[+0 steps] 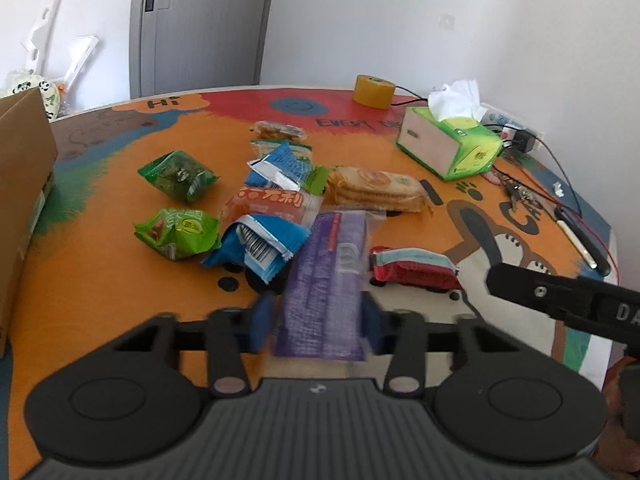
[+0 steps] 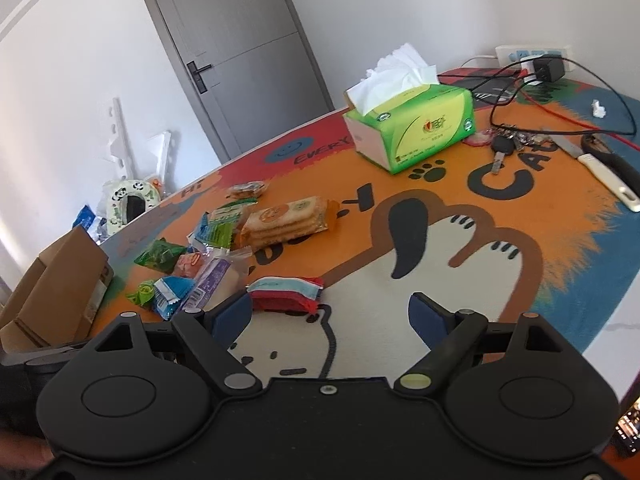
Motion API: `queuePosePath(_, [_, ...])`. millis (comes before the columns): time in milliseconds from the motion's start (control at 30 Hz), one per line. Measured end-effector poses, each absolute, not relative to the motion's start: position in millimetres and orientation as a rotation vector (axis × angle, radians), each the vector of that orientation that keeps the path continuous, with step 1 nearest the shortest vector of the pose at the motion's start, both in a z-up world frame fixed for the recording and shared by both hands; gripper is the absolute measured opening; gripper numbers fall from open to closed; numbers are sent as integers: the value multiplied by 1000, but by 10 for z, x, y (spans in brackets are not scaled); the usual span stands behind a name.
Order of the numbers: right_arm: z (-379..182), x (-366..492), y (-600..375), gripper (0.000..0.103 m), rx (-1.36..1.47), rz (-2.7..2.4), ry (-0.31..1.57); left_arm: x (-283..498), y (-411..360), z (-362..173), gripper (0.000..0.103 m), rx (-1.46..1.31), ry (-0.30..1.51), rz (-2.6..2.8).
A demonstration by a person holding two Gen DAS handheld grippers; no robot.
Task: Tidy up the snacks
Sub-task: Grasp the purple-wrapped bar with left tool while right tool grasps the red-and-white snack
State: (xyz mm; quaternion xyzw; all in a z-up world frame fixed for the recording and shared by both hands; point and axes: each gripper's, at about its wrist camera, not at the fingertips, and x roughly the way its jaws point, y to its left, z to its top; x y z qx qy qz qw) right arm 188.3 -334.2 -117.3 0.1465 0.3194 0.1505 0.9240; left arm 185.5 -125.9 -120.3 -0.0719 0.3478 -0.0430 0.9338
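Left gripper (image 1: 320, 320) pinching purple snack packet (image 1: 326, 268) amid snack pile, blue packet (image 1: 260, 246) and red packet (image 1: 412, 268) close beside, right gripper (image 2: 330, 316) spread over bare mat (image 2: 400, 320), cardboard box (image 1: 24, 184) at left table edge, tissue box (image 1: 448, 144) well behind.

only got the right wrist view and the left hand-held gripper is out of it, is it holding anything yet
observer: Yes. The left hand-held gripper is shut on the near end of the purple packet.
operator: ok, anything past the tissue box i cant see
observer: A yellow tape roll stands just beyond the tissue box, to its left in the left wrist view.
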Motion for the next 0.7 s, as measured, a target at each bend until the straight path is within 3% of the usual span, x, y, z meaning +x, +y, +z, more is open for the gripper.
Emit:
queuePosePath(300, [-1145, 1990, -3160, 86, 280, 371, 650, 1740, -1125, -1021, 24, -204, 677, -117])
queuePosePath(400, [-1121, 2065, -3072, 86, 268, 394, 640, 1684, -1040, -911, 10, -225, 654, -128])
queuePosePath(433, [-1111, 2096, -3035, 86, 263, 404, 637, 1666, -1011, -885, 0, -231, 647, -126])
queuePosePath(700, [-1146, 2337, -2769, 86, 219, 470, 653, 1621, -915, -833, 3, -230, 649, -125])
